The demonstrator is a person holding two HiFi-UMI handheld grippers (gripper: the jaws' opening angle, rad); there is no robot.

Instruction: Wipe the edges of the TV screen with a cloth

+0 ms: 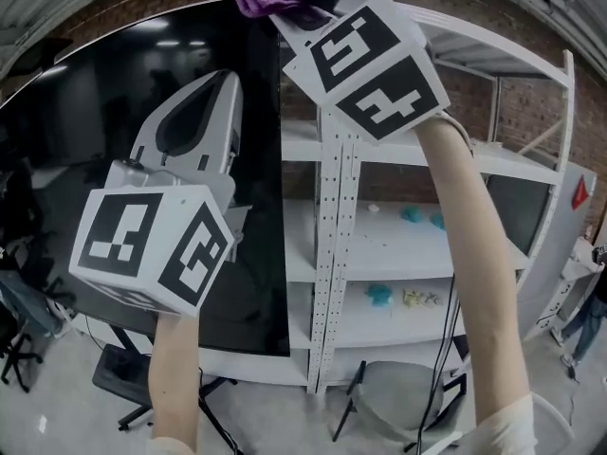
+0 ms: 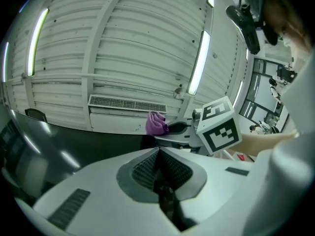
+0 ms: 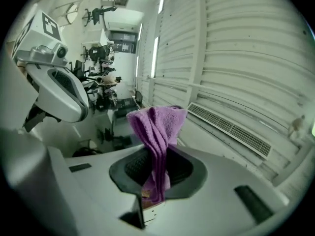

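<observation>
The TV (image 1: 95,112) fills the left, with open room between its top edge and the ribbed ceiling (image 2: 123,43). In front of the screen the left gripper (image 2: 158,154) hovers, jaws pressed together on nothing. At the TV's top right corner the right gripper (image 3: 156,168) is clamped on the purple cloth (image 3: 158,124); whether the cloth touches the frame I can't tell. A white rack (image 1: 334,207) stands just beside the right edge, with a chair (image 1: 403,396) below it and a brick wall (image 1: 517,102) behind.
</observation>
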